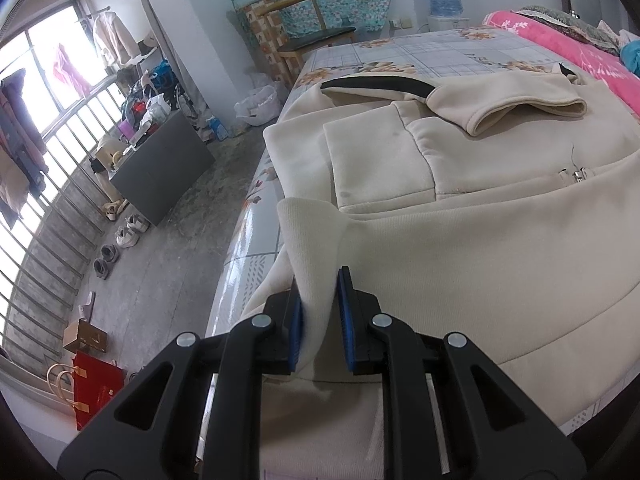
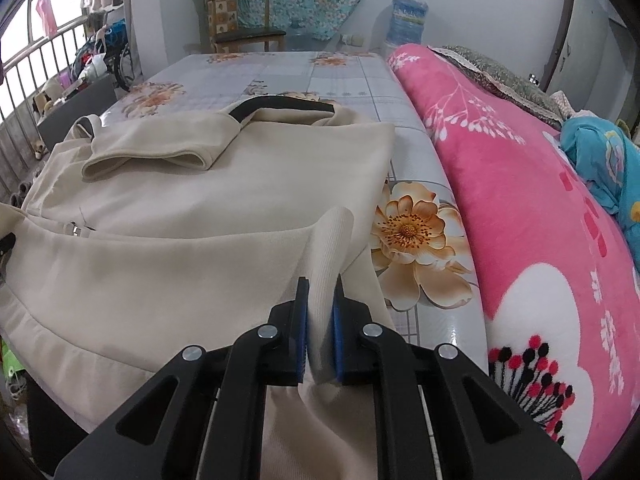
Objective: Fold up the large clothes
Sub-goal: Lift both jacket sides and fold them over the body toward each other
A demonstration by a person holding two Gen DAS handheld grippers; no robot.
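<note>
Left wrist view: left gripper (image 1: 320,316) pinched a ribbed hem corner of the cream jacket (image 1: 460,216), which lay on the bed (image 1: 420,48) w/ one sleeve folded across, zipper showing. Shoes (image 1: 127,236) on floor nearby.

Right wrist view: right gripper (image 2: 320,324) clamped the jacket's other ribbed corner; pink blanket (image 2: 520,200) just beside it.

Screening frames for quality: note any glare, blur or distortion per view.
Left wrist view: window blown out white, strong fisheye bending of the bed edge. Right wrist view: even light, sharp cream jacket, dark vignette corners.
</note>
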